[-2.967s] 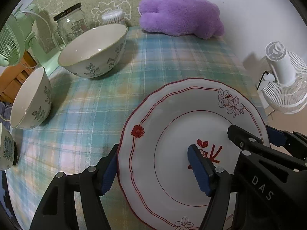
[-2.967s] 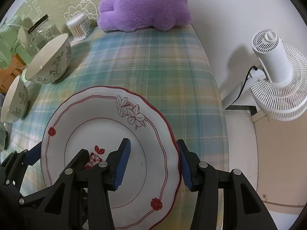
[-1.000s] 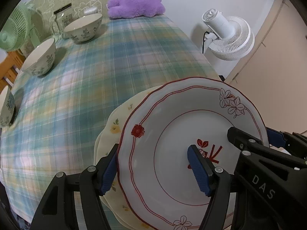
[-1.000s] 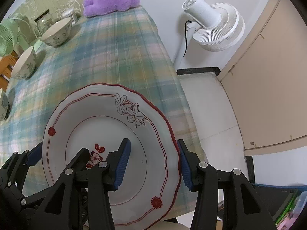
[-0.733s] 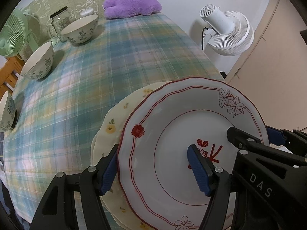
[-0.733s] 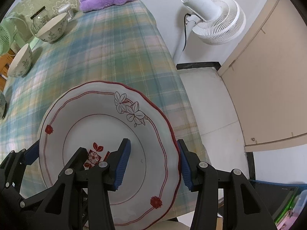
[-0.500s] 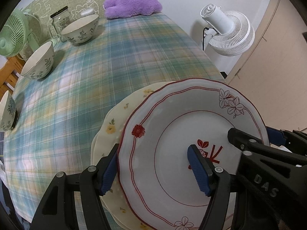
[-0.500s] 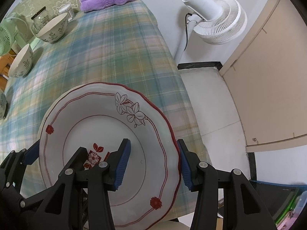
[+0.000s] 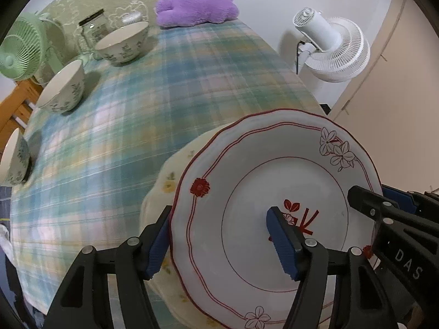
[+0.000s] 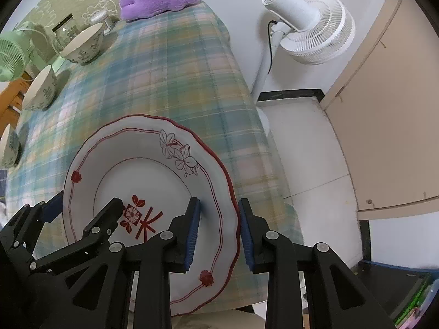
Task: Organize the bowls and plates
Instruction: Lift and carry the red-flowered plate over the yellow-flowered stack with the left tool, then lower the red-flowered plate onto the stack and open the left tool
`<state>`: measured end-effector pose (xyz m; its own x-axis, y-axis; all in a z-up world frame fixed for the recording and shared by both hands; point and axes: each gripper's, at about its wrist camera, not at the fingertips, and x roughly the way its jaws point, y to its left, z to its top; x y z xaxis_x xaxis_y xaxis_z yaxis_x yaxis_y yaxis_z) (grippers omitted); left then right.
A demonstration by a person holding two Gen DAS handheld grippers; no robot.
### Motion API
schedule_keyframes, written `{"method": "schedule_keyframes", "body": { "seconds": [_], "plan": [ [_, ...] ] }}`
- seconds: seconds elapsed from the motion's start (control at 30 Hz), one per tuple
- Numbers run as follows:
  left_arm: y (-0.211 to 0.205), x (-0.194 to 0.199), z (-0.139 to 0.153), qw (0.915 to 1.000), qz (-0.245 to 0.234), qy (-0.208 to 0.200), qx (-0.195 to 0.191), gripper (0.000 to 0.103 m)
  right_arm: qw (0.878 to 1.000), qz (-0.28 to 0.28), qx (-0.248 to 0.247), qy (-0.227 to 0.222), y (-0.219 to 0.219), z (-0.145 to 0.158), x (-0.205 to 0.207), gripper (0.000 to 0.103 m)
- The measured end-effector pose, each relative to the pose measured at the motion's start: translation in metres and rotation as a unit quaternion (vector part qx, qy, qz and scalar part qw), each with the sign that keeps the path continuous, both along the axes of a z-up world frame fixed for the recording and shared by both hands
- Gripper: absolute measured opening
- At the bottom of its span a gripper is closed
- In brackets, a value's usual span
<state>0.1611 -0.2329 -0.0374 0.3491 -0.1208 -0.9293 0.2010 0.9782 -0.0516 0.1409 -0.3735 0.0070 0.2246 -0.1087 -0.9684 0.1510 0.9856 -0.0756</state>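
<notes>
- Left wrist view: left gripper (image 9: 219, 235) clamped on the left rim of the red-trimmed plate (image 9: 255, 181), one blue pad under the rim, the other on the plate's upper face near the red centre motif.
- Right wrist view: right gripper (image 10: 218, 233) clamped on the opposite, right rim of the same plate (image 10: 142, 170), blue pads on either side of the edge.
- Plate held between both grippers, tilted, above the near end of the plaid tablecloth (image 9: 153, 87).
- Directly beneath the held plate, in the left wrist view: cream plate with yellow flowers (image 9: 167, 181), lying on the cloth and showing past the left gripper's outer finger.
- Ahead and to the left of the left gripper: three floral bowls in a row along the cloth's left side, namely far bowl (image 9: 123, 42), middle bowl (image 9: 61, 87), near bowl (image 9: 12, 159), each standing apart from the others.
- Beyond the far bowl: glass jar with dark lid (image 9: 93, 27) and green desk fan (image 9: 19, 46).
- Far end of the table, straight ahead of both grippers: purple plush toy (image 9: 196, 6).
- Ahead and to the right of the right gripper, off the table: white standing fan (image 10: 307, 24), cable hanging down its pole.
</notes>
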Motion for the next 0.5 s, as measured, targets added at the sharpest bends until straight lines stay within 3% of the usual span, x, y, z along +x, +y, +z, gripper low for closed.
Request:
{"method": "schedule_keyframes", "body": {
  "seconds": [0.17, 0.5],
  "plan": [
    [0.016, 0.001, -0.002, 0.9995, 0.031, 0.007, 0.002, 0.068, 1.0, 0.02, 0.012, 0.007, 0.015, -0.006, 0.005, 0.031],
    [0.005, -0.002, -0.005, 0.9985, 0.026, -0.01, 0.047, 0.068, 1.0, 0.019, -0.005, 0.017, 0.022, -0.013, 0.006, 0.031]
  ]
}}
